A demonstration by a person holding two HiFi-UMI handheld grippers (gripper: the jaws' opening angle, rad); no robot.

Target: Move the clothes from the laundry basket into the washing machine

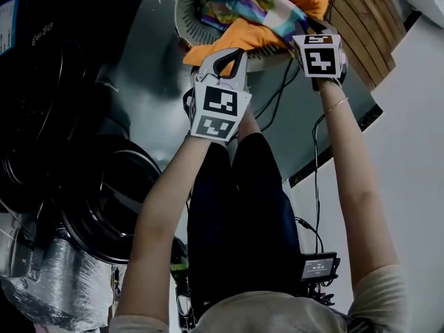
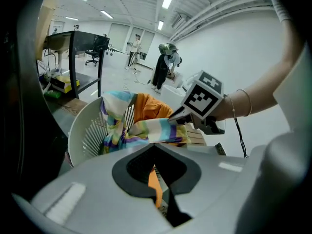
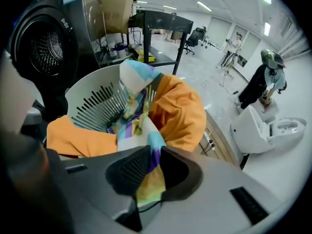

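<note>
A white laundry basket (image 1: 184, 12) holds a striped cloth (image 1: 243, 2) and an orange cloth (image 1: 229, 44) that spills over its rim. My left gripper (image 1: 229, 57) is at the basket's near edge, shut on a fold of the orange cloth (image 2: 155, 186), which runs down between its jaws. My right gripper (image 3: 148, 167) points down into the basket (image 3: 90, 99). It is shut on an end of the striped cloth (image 3: 151, 184), beside the orange cloth (image 3: 180, 111). The left gripper view shows the right gripper (image 2: 173, 117) on the striped cloth (image 2: 146, 130). The dark washing machine (image 1: 104, 200) stands at the left, door open.
A wooden pallet (image 1: 361, 26) lies beside the basket. Black cables (image 1: 316, 151) run over the floor to a small screen unit (image 1: 319, 266). A foil hose (image 1: 48, 283) lies by the machine. Behind the basket stand a black table (image 3: 156, 23) and a person (image 3: 263, 82).
</note>
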